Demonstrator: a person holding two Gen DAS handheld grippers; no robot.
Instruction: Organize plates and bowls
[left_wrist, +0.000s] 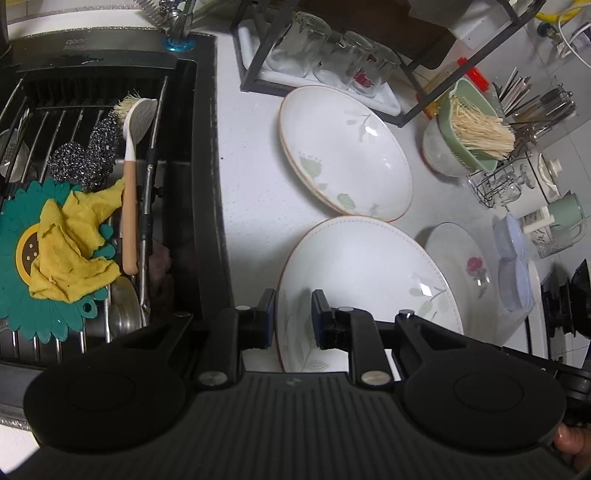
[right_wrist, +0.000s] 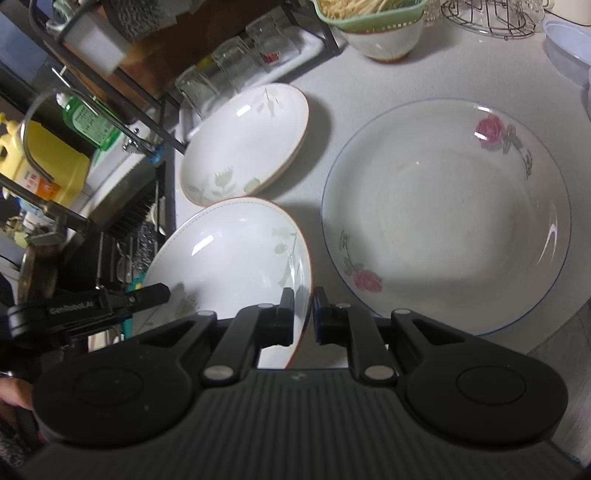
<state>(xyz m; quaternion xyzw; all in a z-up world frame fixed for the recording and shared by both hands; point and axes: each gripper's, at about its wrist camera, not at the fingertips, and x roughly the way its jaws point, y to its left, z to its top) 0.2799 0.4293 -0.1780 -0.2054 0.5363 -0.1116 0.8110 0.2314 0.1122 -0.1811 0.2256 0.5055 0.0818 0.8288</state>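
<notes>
White leaf plate (right_wrist: 236, 258) sits low centre in both views, its rim pinched by both claws: left claw (left_wrist: 293, 317) on one edge, right claw (right_wrist: 303, 317) on the opposite, each narrowly parted around it. Judging by this, stacking is underway: a two-plate stack (left_wrist: 343, 155) above, one rose bowl (right_wrist: 447, 214) right, on the surface (left_wrist: 251, 177).

Both wrist views close, angled down, sharing near plate (left_wrist: 365, 273) (right_wrist: 236, 258)
</notes>
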